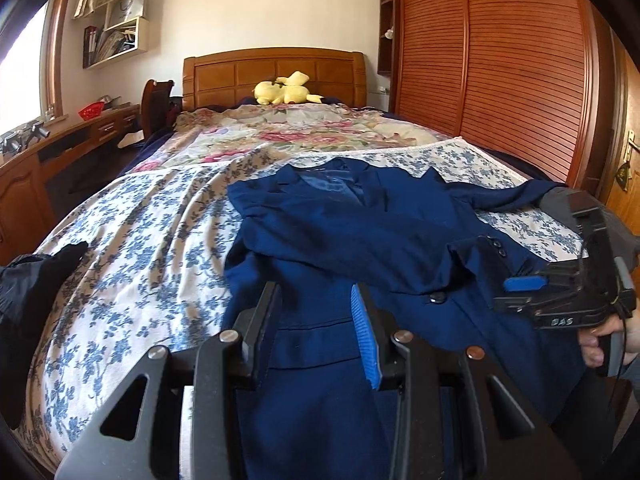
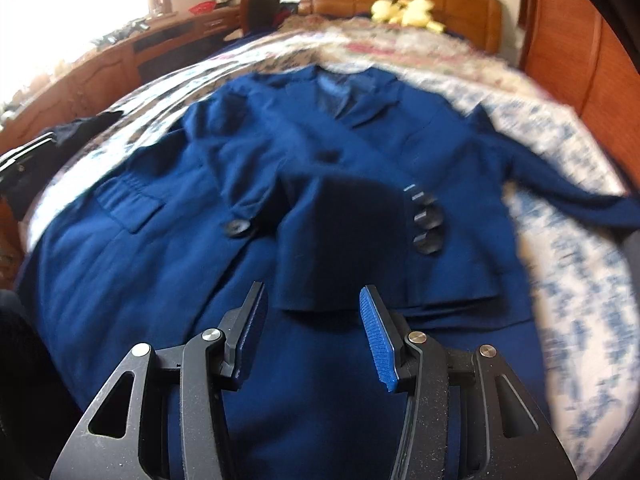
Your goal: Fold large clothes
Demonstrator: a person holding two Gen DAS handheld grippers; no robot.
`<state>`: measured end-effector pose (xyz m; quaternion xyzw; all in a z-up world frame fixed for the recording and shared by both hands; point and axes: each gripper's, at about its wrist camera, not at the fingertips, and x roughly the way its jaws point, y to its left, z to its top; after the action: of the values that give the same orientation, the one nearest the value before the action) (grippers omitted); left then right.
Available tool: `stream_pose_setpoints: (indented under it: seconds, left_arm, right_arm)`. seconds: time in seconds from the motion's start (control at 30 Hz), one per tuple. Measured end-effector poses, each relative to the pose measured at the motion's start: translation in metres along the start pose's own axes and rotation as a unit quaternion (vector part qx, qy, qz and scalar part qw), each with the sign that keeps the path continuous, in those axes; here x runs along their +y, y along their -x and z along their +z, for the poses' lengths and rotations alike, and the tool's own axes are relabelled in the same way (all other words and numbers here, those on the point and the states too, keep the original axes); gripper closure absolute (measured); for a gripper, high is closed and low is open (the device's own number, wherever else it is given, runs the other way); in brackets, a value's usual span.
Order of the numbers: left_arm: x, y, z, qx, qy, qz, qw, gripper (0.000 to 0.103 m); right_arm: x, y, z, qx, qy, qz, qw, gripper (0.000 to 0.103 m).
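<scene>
A big blue jacket point(image 2: 320, 168) lies front-up on the bed point(image 1: 132, 224), spread flat so it is easy to fold. One sleeve point(image 2: 344, 236) is already laid across its front, cuff buttons point(image 2: 426, 220) showing. The other sleeve point(image 2: 560, 196) sticks out to the side. The left tongs point(image 1: 316, 320) hang wide open over the jacket's bottom part, holding nothing. The right tongs point(image 2: 312, 320) are wide open too, empty, near the folded sleeve's cuff.

1. A home bedroom: a bed point(image 1: 132, 216) with floral covers and a wooden headboard point(image 1: 276, 76).
2. A yellow plush toy point(image 1: 286, 89) lies by the headboard.
3. A louvred wooden wardrobe point(image 1: 500, 64), wall shelves point(image 1: 120, 20) and a wooden desk point(image 1: 60, 148) surround it.
</scene>
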<state>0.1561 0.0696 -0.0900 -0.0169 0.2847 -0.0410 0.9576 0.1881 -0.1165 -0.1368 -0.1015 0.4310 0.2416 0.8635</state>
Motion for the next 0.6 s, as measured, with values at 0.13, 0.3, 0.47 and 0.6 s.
stream_pose_setpoints:
  seconds: [0.13,0.3,0.47,0.6]
  left_arm:
    - [-0.009,-0.007,0.001,0.006,-0.004,-0.006,1.0,0.068]
    - [-0.019,-0.012,0.0,0.012,-0.012,-0.01,0.9998,0.068]
    - [-0.024,-0.013,0.003,0.012,-0.015,-0.014,0.9997,0.068]
    - [-0.026,-0.013,0.003,0.013,-0.018,-0.015,0.9996,0.068]
  right_arm:
    - [0.006,-0.016,-0.001,0.01,0.01,-0.007,1.0,0.055]
    - [0.008,-0.016,-0.007,0.007,0.047,-0.025,0.999,0.098]
    - [-0.002,0.012,-0.009,-0.011,0.055,-0.031,0.998,0.1]
    - [-0.008,0.038,-0.011,-0.019,0.073,-0.048,0.996,0.1]
